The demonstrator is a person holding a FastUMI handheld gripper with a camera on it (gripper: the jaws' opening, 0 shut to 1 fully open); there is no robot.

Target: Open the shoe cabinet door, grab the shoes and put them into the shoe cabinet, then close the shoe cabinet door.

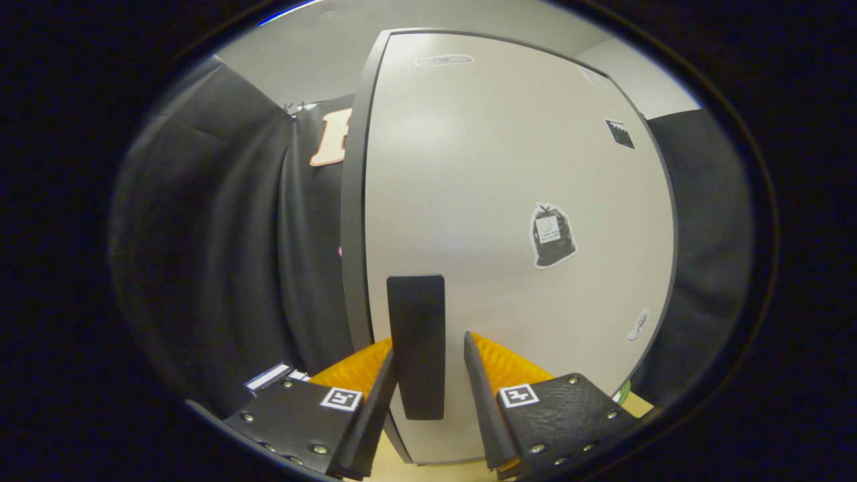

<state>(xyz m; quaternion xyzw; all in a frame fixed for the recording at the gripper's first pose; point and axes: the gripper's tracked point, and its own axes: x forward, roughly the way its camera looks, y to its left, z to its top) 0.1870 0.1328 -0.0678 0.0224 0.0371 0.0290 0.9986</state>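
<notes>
The gripper [428,361] stood with its fingers apart either side of the dark handle [416,345] on the closed shoe cabinet door [509,187] (a smooth, stiff panel, likely light), so the handle looked the only sensible grip.

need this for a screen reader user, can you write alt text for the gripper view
The gripper is open with its two fingers on either side of the dark upright handle of a closed pale cabinet door, not yet pressing on it. The door bears a few small stickers, and black cloth hangs beside the cabinet.
</notes>
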